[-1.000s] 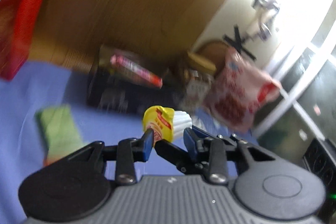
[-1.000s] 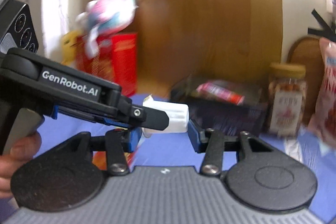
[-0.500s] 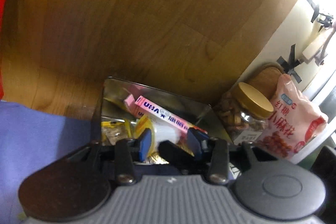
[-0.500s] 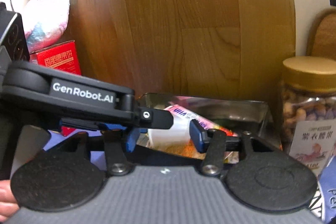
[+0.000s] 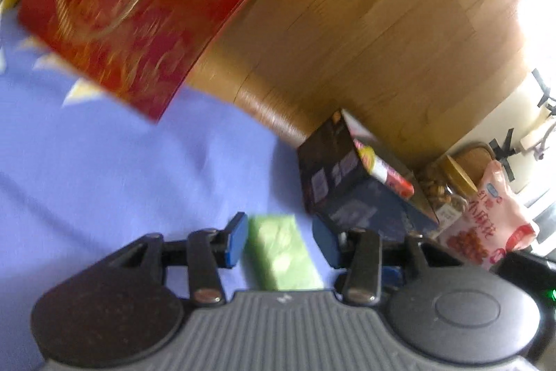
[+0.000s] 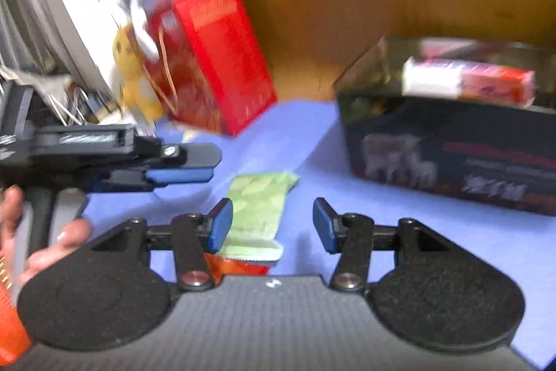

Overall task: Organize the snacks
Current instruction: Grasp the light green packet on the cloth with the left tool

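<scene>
The left gripper (image 5: pixel 281 240), jaws just opened and empty, is placed over the green packet (image 5: pixel 281 252), whose long axis runs along the fingers.

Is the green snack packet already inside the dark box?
No, the green snack packet lies on the blue cloth, apart from the dark box.
</scene>
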`<state>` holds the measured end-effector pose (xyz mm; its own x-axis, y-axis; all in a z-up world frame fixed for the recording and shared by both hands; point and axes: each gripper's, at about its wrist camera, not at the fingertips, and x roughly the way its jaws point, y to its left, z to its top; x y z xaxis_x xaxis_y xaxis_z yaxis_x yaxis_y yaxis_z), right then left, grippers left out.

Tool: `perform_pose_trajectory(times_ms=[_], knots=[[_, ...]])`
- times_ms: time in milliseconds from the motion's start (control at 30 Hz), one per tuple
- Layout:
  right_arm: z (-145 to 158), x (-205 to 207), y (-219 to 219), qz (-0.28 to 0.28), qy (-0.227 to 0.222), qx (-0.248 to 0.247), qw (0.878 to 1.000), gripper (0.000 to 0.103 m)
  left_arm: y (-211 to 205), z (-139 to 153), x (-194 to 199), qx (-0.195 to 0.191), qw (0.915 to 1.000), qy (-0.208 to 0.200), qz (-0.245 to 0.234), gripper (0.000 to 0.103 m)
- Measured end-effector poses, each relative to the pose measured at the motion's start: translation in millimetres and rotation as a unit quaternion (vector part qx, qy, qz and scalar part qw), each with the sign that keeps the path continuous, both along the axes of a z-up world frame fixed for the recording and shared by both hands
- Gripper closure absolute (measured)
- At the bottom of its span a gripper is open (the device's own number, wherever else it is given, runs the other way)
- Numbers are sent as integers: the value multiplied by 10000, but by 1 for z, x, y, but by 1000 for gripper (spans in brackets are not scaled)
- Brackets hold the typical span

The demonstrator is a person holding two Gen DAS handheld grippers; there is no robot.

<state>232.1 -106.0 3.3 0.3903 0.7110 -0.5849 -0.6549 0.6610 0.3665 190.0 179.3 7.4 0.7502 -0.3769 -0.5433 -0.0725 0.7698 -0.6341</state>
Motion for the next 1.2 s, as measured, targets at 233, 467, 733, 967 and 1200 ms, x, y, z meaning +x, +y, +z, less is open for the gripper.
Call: perform_pose_trajectory(times_ms=[233,467,733,967,1200], knots=[[-1,-29,23,125,-178,-556,9982,69,-28,-17,-4,-6,9997,186,-180,74],[44,-96,-13,-284,-1141,-315,9926,69,-48,29,-56,-47,9969,-592,-509,73],[11,-173,-44,-667,-734,-234,9948,69,-95,6,-126,585,9921,-416,-1029,73],[-9,-207,-49,-450,-306,-251,9982,68,-99,-16,-137,674,9921,-146,-1050,72],[-5,-222,-23,103,-573,-203,9981,67,-85,0,-148,720,9946,-263,-693,67]])
